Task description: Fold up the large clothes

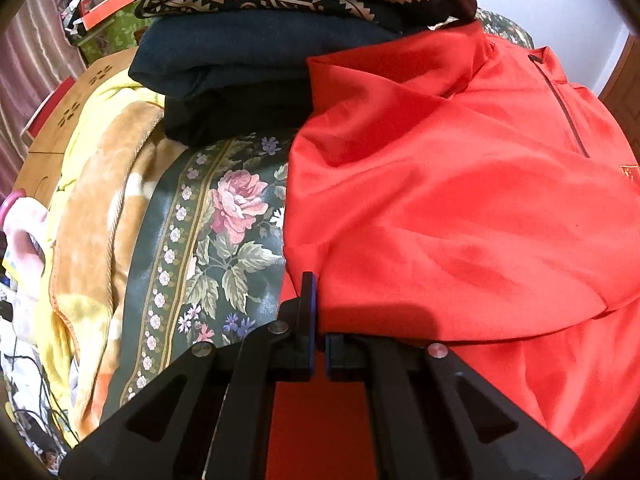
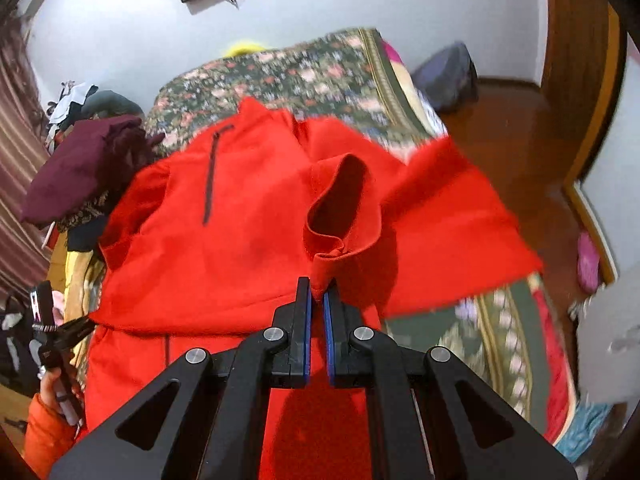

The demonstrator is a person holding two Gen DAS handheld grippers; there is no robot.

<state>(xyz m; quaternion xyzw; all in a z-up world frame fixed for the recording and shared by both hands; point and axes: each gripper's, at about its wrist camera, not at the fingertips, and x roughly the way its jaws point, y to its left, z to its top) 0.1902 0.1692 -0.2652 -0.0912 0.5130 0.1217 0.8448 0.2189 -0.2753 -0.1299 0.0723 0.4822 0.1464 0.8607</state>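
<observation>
The left claw is closed on the edge of a bright red zip-neck garment spread over a dark green floral bedspread, beside stacked dark folded clothes.

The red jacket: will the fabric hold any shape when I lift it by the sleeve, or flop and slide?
Probably floppy: the red jacket sags in soft folds where the right gripper pinches its sleeve. Likely light, since one pinch lifts that part. Its smooth sheen suggests it may slide on the floral bedspread.
</observation>
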